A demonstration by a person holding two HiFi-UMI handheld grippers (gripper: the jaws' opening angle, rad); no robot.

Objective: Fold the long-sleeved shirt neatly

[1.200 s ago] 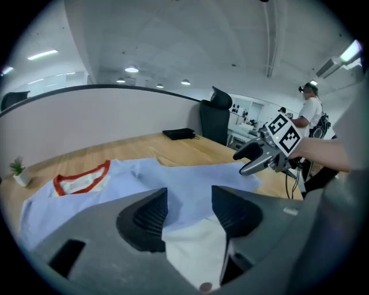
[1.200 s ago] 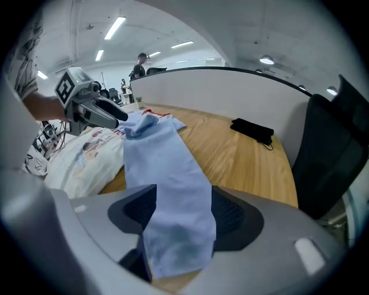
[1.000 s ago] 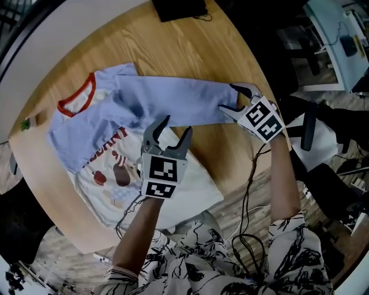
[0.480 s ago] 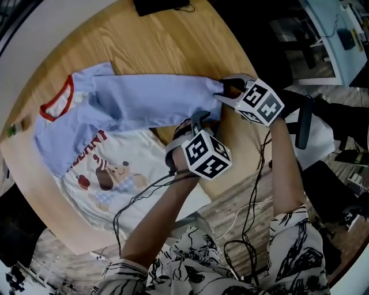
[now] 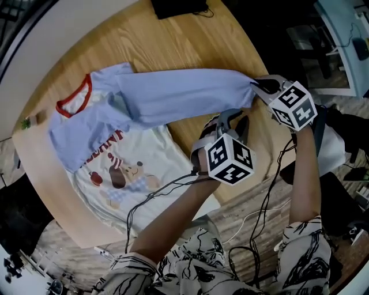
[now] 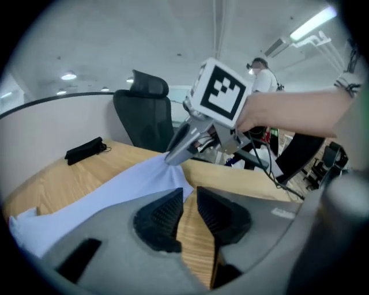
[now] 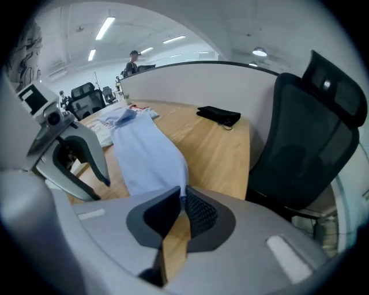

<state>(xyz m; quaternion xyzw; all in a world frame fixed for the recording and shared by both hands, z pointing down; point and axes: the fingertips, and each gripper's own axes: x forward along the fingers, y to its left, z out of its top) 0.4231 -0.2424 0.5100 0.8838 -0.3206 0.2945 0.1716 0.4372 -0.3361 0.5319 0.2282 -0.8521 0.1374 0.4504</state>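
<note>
The right tool (image 5: 260,86), whose jaws have just been closing, is pinching the cuff (image 5: 248,92) of the pale blue sleeve (image 5: 184,95) near the worktop's (image 5: 173,40) right edge. The left tool (image 5: 230,122) is waiting just beside the sleeve's near edge. Its jaws have been closing too, to a slit showing only wood. The sleeve is stretching lengthwise toward the printed, red-collared shirt (image 5: 109,155), which is lying flat by the left edge.

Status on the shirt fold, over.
Right hand-held gripper just closed on sleeve cuff. Left hand-held gripper just closing, narrow gap, empty, beside sleeve edge. Shirt face up on table. Black pouch far off, clear.
</note>
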